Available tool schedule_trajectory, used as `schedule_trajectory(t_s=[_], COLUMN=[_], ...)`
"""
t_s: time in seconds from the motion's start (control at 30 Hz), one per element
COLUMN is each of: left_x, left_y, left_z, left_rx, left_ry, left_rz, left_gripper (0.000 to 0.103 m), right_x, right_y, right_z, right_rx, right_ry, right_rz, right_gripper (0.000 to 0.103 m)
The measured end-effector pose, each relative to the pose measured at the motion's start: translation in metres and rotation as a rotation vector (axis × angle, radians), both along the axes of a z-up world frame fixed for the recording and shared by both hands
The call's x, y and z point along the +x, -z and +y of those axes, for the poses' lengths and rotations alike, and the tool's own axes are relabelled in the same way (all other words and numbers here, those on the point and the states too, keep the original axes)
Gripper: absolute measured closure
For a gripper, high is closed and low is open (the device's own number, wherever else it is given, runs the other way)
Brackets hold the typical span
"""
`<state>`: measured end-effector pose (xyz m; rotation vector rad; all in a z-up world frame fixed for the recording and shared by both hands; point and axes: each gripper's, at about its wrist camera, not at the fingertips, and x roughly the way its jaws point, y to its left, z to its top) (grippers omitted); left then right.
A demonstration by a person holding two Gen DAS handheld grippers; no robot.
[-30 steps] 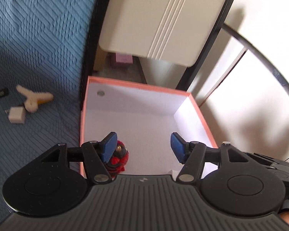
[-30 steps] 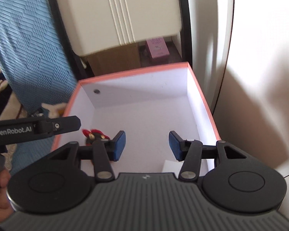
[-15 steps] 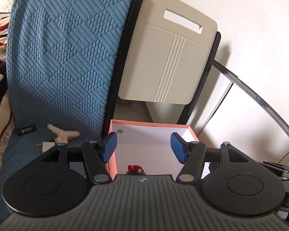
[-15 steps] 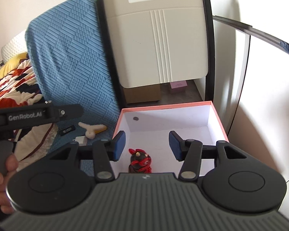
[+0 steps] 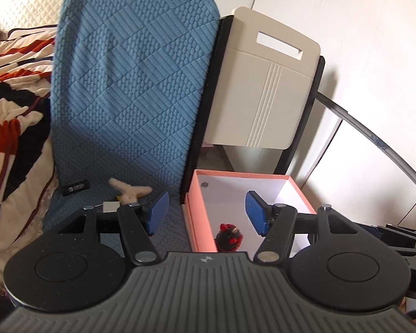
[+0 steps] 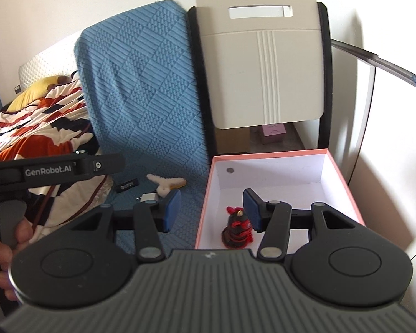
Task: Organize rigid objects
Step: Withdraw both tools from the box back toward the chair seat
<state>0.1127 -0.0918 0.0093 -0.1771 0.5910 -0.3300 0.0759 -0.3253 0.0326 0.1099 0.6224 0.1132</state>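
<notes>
Fingers (image 6: 2, 252) on the left handle show only in the right view. Both grippers, left (image 5: 206, 212) and right (image 6: 212, 211), gape empty above the box (image 5: 202, 222); the figurine (image 6: 237, 231) stands inside, below them.

A: What do I count from here?
B: I count one pink box (image 6: 344, 177), with one red-and-black figure (image 6: 237, 231) inside. At ten o'clock of it on the blue mat (image 6: 141, 83): one black stick (image 6: 127, 185), one cream toy (image 6: 166, 184), one white plug (image 6: 147, 197).
</notes>
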Motion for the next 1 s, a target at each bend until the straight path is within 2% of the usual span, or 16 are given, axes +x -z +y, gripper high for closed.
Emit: schedule_trajectory(t_s=[0.43, 1.0], left_x=[-0.027, -0.030], left_y=[0.032, 0.080], left_z=[0.034, 0.061], left_rx=[0.008, 0.034], left_ry=[-0.042, -0.080], left_rz=[0.018, 0.075], left_gripper=[0.036, 0.036], right_x=[-0.021, -0.030], right_y=[0.028, 0.064], right_z=[0.040, 0.065], right_rx=[0.003, -0.030], right_ry=[-0.050, -0.072], right_rz=[0.038, 0.054], right_gripper=[0.050, 0.050])
